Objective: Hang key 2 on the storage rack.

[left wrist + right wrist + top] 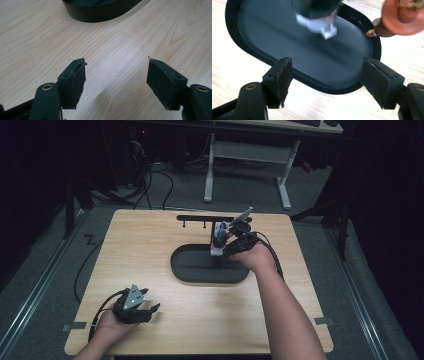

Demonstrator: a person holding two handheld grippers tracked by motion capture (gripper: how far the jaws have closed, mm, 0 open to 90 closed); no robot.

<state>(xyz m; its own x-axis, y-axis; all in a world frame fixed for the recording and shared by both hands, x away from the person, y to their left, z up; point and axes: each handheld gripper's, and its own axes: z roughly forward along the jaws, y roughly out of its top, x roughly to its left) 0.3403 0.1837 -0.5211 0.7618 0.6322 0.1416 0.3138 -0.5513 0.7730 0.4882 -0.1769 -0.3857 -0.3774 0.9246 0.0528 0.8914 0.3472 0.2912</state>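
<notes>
Judging from our right gripper [234,241], jaws spread at the tray's [190,270] two o'clock beside the hanging bundle [219,240], and our left gripper [142,311] parked spread-jawed at seven o'clock, we reckon the hanging looks done.

Blurred white-and-dark object [318,18] above tray [249,52]

One wooden desk [150,250] was seen, and on it one black oval tray [190,267] with one black T-shaped stand [200,218] rising from it. Two grippers were counted: the left gripper [150,310] and the right gripper [220,242]. One small blurred white-and-pink object [319,23] was seen above the tray.
</notes>
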